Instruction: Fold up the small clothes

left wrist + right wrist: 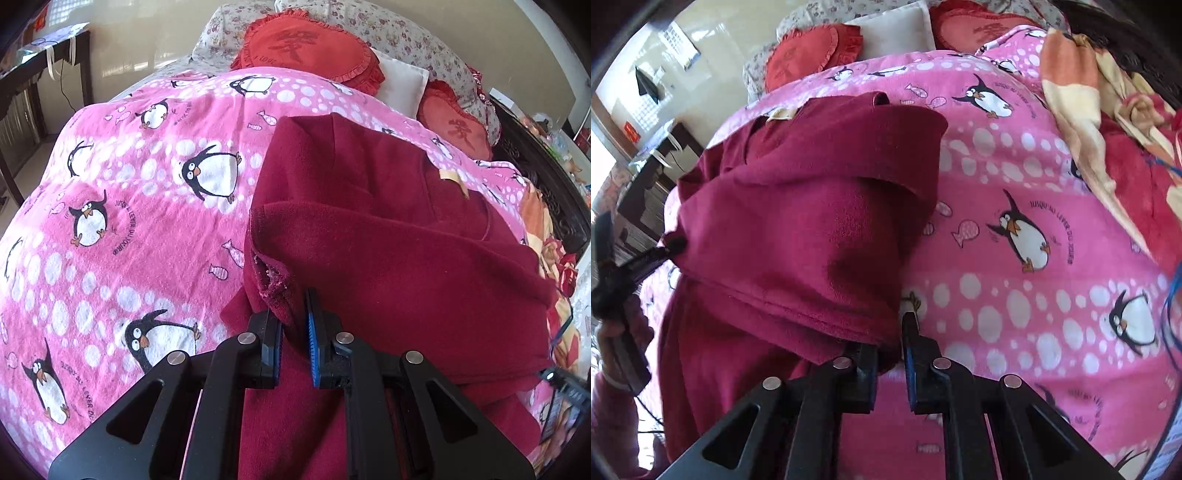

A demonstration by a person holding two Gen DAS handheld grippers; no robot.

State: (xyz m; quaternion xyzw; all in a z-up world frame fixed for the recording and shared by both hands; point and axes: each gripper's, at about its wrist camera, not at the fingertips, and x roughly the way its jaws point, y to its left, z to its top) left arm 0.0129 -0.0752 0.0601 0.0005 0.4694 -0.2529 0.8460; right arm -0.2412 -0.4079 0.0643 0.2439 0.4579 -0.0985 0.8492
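The dark red garment (388, 229) is lying on the pink penguin blanket (122, 206), its lower part doubled over itself, a beige tag (452, 179) showing near its far edge. The left gripper (293, 317) is pinching the garment's hem corner, jaws clamped on the cloth. The right gripper (892, 339) is gripping the folded edge at the garment's opposite side, jaws closed on fabric. Beyond the garment, red ruffled cushions (310, 48) are resting against floral pillows (406, 33).
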